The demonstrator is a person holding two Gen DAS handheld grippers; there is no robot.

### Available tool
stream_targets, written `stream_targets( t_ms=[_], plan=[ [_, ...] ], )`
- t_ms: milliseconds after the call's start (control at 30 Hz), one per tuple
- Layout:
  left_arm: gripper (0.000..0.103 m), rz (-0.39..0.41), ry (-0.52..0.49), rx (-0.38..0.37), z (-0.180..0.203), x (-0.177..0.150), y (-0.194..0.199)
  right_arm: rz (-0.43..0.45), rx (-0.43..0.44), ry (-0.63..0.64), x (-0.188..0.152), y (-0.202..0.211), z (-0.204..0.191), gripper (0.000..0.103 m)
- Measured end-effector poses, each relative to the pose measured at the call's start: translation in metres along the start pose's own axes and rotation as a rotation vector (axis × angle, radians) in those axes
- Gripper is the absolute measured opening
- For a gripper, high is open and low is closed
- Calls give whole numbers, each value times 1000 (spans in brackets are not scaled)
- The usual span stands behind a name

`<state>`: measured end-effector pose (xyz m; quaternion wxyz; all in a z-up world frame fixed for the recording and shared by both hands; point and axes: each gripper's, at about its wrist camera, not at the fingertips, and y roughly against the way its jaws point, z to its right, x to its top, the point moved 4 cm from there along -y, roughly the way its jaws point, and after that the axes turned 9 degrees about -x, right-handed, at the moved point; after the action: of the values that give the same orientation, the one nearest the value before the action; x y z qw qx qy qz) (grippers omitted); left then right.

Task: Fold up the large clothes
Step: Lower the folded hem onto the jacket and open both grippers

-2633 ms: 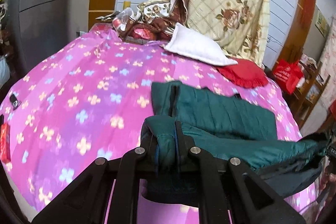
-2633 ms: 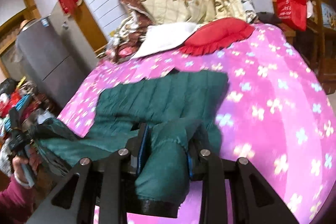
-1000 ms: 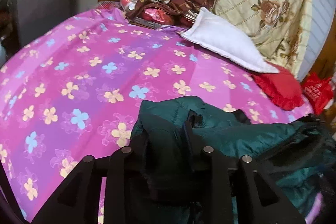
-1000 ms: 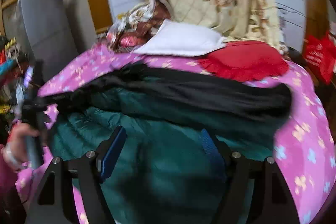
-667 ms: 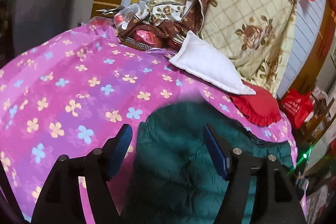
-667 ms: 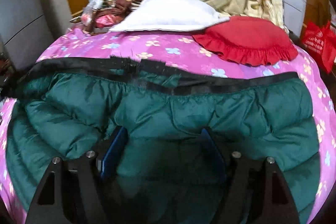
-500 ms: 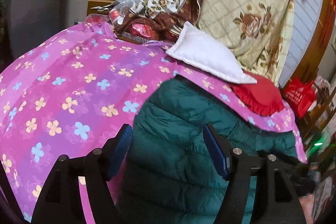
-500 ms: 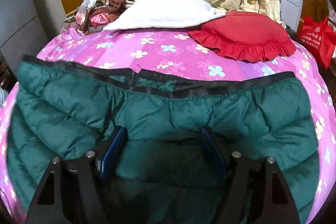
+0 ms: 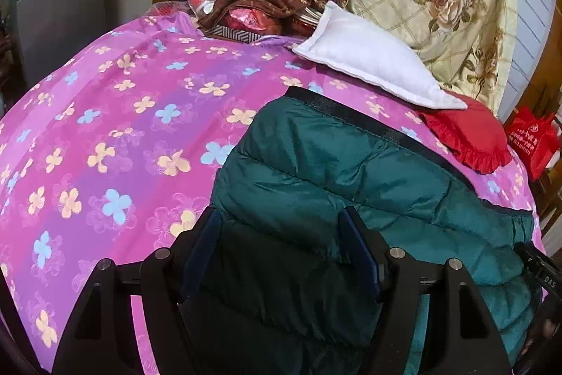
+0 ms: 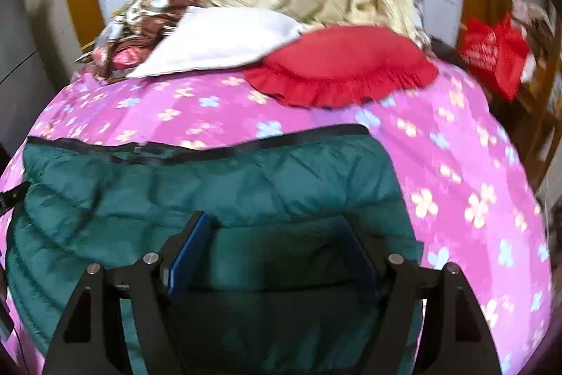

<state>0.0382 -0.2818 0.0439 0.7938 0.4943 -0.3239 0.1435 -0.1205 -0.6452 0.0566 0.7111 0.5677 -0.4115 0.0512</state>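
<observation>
With the green padded jacket (image 9: 333,185) lying spread on the flowered bedspread (image 9: 123,136) just short of the red cushion (image 10: 337,65), both the left gripper (image 9: 281,255) and right gripper (image 10: 277,255) are hovering over it with jaws spread and pinching nothing, so each is best taking a full bite of the near edge before folding evenly.

The left gripper (image 9: 281,248) is a matte black frame with angular struts, four silver screw heads across its crossbar and blue pads lining its two fingers (image 9: 202,252). The right gripper (image 10: 277,252) has the same black build, silver screws and blue pads.
</observation>
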Motion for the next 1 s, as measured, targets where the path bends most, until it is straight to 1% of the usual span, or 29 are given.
stream_targets(
  t_ms=[133, 233, 300, 367, 433, 500, 567, 633, 700, 800, 867, 933, 1000],
  plan=[
    [57, -10, -20, 7, 2, -1, -11, -42, 18, -55, -10, -23, 7, 82],
    [59, -11, -29, 17, 3, -3, -16, -40, 49, -119, -12, -31, 14, 82],
    [59, -8, -36, 25, 4, -4, -17, -36, 50, -123, -14, -33, 14, 82],
    [59, -5, -41, 27, 4, -5, -17, -36, 37, -108, -14, -28, 12, 82],
    [60, 3, -37, 23, 2, -6, -17, -8, 20, -98, -13, -12, 12, 83],
    [60, 11, -34, 23, 2, -6, -17, 32, 47, -104, -15, 6, 12, 83],
    [61, 20, -35, 26, 2, -7, -17, 52, 69, -116, -22, 20, 14, 83],
    [61, 28, -38, 28, 3, -8, -17, 27, 50, -111, -33, 15, 15, 84],
    [61, 34, -36, 28, 3, -8, -15, 20, 56, -105, -39, 6, 15, 86],
    [61, 26, -30, 30, 1, -11, -2, 0, 51, -115, -38, 1, 15, 88],
    [61, 23, -28, 33, 0, -13, 9, -3, 34, -112, -36, 10, 14, 88],
    [61, 17, -31, 28, -2, -17, 20, 36, 55, -127, -38, 29, 14, 88],
    [61, 17, -27, 18, -3, -22, 32, 42, 68, -136, -42, 41, 16, 89]
  ],
)
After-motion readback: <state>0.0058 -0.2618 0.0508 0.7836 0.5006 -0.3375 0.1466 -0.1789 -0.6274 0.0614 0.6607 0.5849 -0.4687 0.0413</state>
